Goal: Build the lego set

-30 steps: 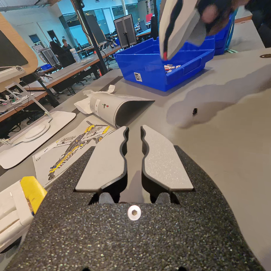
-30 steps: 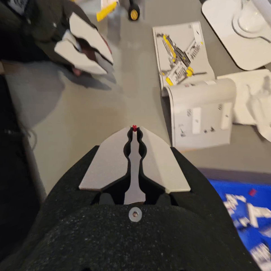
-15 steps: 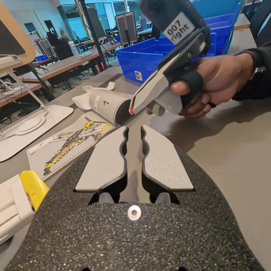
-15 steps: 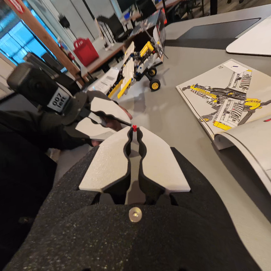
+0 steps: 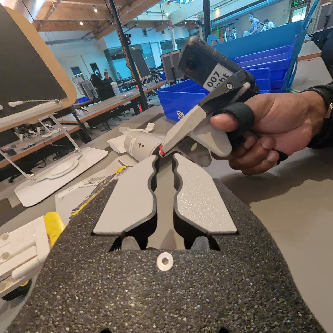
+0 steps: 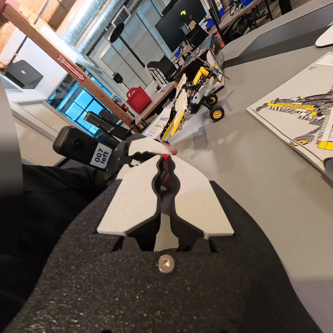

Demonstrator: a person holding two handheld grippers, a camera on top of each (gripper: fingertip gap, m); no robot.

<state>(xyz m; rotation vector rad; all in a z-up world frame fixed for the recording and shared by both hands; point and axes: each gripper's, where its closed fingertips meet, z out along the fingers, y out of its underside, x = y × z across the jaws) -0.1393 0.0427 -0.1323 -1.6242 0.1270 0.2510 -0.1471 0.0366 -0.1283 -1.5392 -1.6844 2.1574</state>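
Observation:
My right gripper (image 6: 165, 159) is shut on a small red peg (image 6: 165, 157), which sticks out past its fingertips. In the left wrist view the right gripper (image 5: 163, 153), held in a hand, points down-left. Its red peg (image 5: 162, 152) sits just above the gap at my left gripper's tips. My left gripper (image 5: 164, 156) is open, with nothing between its fingers. No pad presses on the peg. In the right wrist view one left finger (image 6: 146, 146) lies just behind the peg; the other is hidden.
An open instruction booklet (image 5: 86, 191) with a curled page (image 5: 142, 144) lies on the grey table (image 5: 279, 225). A blue bin (image 5: 182, 100) stands behind it. A white stand base (image 5: 59, 173) is at the left. A yellow and white wheeled model (image 6: 194, 97) stands farther off. The grippers are tip to tip, or close to it.
The right gripper came from over the blue bin to the left gripper's tips, keeping the red peg in its grasp. The left gripper stayed open and tilted up slightly.

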